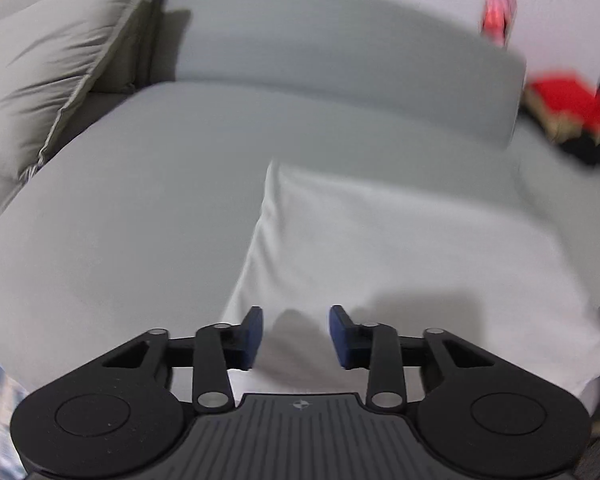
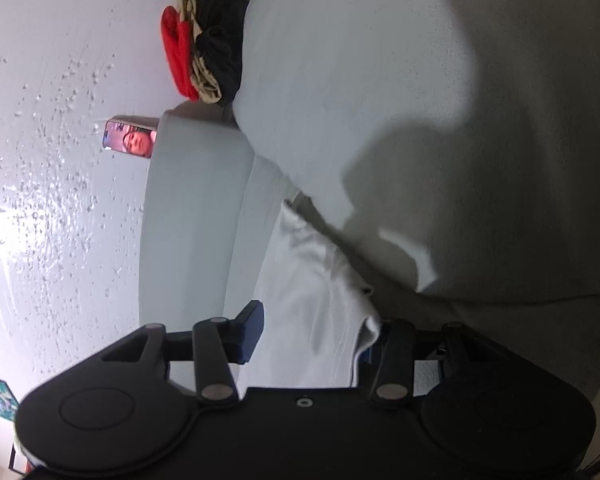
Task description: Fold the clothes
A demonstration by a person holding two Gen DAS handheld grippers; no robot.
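Note:
A white garment [image 1: 380,248] lies spread on the grey sofa seat [image 1: 120,200]. My left gripper [image 1: 296,336] hovers over its near left edge, open; the blue pads [image 1: 254,332] stand apart with nothing pinched between them. The right wrist view is rolled on its side. There my right gripper [image 2: 308,340] has the white garment [image 2: 316,288] between its fingers. The cloth's edge drapes over and hides the right-hand finger. The left-hand blue pad [image 2: 252,332] stands beside the cloth and I see no squeeze on it.
A pile of red, tan and black clothes [image 1: 568,112] [image 2: 204,48] sits at the sofa's far end. A lit phone [image 2: 130,140] leans on the backrest [image 2: 188,220] against the white wall. Grey cushions [image 1: 52,60] fill the left corner.

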